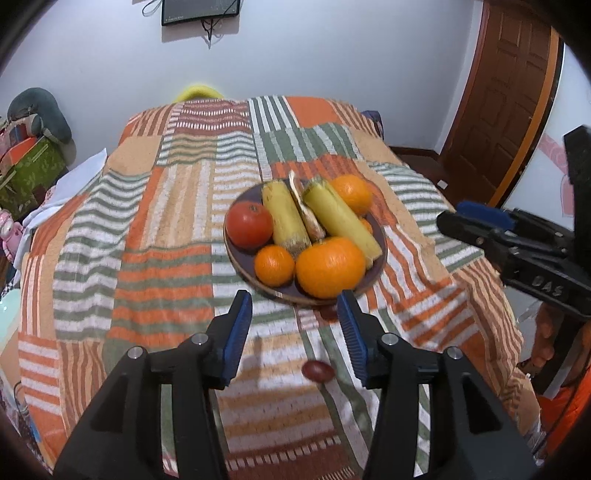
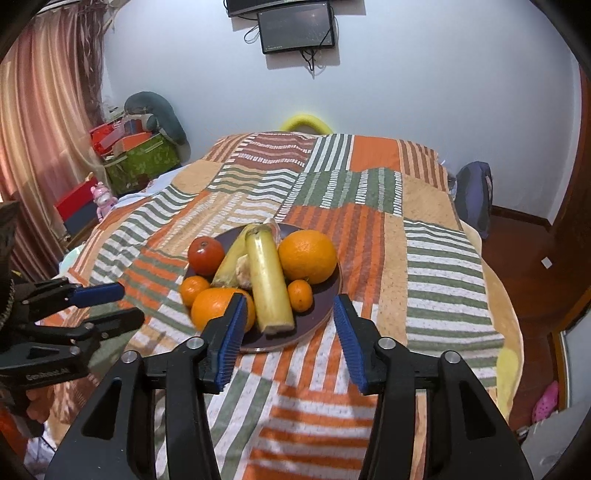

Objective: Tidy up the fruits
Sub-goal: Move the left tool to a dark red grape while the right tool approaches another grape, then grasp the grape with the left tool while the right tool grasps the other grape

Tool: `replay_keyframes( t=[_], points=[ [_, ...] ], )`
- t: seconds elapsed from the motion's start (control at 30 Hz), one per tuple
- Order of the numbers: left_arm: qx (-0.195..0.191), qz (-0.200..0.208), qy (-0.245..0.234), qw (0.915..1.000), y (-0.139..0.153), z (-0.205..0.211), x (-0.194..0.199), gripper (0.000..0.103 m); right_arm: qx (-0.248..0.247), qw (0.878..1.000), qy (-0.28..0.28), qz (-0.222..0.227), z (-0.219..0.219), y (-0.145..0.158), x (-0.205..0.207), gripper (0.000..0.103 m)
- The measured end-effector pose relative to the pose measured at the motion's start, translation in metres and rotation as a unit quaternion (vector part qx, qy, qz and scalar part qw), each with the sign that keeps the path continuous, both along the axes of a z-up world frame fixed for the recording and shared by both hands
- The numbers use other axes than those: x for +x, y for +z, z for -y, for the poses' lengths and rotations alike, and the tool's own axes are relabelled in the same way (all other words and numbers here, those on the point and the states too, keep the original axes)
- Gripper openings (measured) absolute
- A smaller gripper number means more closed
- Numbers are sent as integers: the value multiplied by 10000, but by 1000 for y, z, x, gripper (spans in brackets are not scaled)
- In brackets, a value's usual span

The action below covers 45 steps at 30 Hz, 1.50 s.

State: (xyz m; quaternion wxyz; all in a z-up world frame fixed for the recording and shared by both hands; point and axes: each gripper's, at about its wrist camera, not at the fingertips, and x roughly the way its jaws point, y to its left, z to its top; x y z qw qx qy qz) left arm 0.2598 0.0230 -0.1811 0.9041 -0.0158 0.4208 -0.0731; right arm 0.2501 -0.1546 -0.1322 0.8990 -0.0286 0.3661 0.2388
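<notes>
The left gripper (image 1: 295,332) hangs over the bedspread (image 1: 155,221) with its blue ribbed pads (image 1: 238,332) spread apart and nothing between them. Just past the fingertips sits the near rim of the plate (image 1: 236,254), untouched. On the cloth below the right-hand pad lies a small dark red oval fruit (image 1: 318,371), blurred, possibly a grape or date; it rests apart from the plate.

The right gripper (image 2: 288,332) is likewise spread and empty, its left pad (image 2: 231,338) overlapping the view of the plate (image 2: 325,295) and the nearest large orange (image 2: 212,304). Each gripper appears at the edge of the other's view, to the side of the plate, and nothing lies between either gripper and the fruit.

The plate is dark, round and shallow, set near the middle of the bed. It carries a red tomato (image 1: 249,224) at its left, two long pale yellow-green banana pieces (image 1: 341,218) lying lengthwise with a brownish, rough piece (image 1: 308,216) between them, two large oranges and small smooth tangerines (image 1: 274,265). The orange skins are dimpled and glossy.

The bedspread is a coarse woven patchwork of orange, green, tan and white stripes. Beyond stand a plain white wall, a wall-mounted screen (image 2: 295,27), a wooden door (image 1: 506,99), pinkish curtains (image 2: 44,129) and stacked boxes (image 2: 136,155).
</notes>
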Motion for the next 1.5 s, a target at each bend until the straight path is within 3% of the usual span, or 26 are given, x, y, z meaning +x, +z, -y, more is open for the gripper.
replay_keyframes(
  t=[0.17,0.47,0.53,0.63,0.73,0.93,1.17,1.37,1.5],
  points=[
    [20,-233,-31,9997,-19,8,-10,48,-60,10000,-11,-19,4,-4,-14,48],
    [-162,-795,-219,9965,-60,16,-14,48,-220,9988,-14,-433,6,-35,-27,48],
    [-152,-827,-208,9962,-65,16,-12,46,-235,9985,6,-504,5,-40,-28,48],
    [-193,-891,-205,9956,-72,16,-8,34,-245,9980,52,-585,2,-46,-28,48],
    [-217,-851,-174,9960,-75,16,-6,27,-214,9974,143,-673,-3,-51,-27,48],
    [-192,-751,-199,9968,-73,16,-9,25,-288,9959,359,-779,-23,-62,-23,48],
    [-314,-546,148,9979,-59,-16,-13,25,-267,9939,652,-845,-54,-71,-14,48],
    [-467,-436,344,9974,-55,-40,-17,25,-285,9911,724,-1082,-71,-83,-2,37],
    [-554,-433,391,9968,-57,-48,-17,25,-416,9905,736,-1089,-79,-88,-3,37]
  ],
)
